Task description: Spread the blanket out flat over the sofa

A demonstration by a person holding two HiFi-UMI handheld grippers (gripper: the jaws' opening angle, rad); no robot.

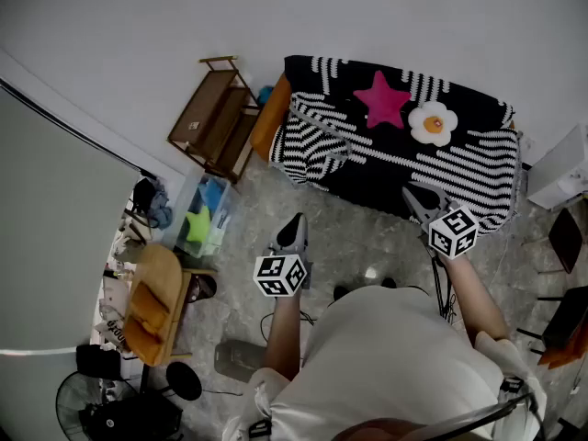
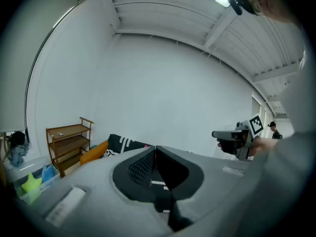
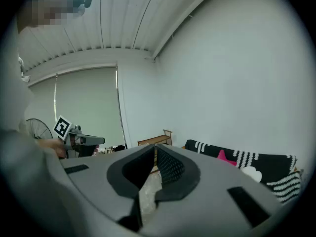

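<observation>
Blanket (image 1: 395,154) beneath star cushion (image 1: 382,99), egg cushion (image 1: 433,122)

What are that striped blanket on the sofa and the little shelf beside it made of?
Blanket: probably soft knitted fabric, matte; it drapes and bunches in folds. Shelf: apparently wood, brown, smooth-looking; thin posts and flat boards, though grain is too small to see.

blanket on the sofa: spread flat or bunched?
Mostly spread: the blanket drapes over the sofa, but its left front corner lies rumpled.
</observation>
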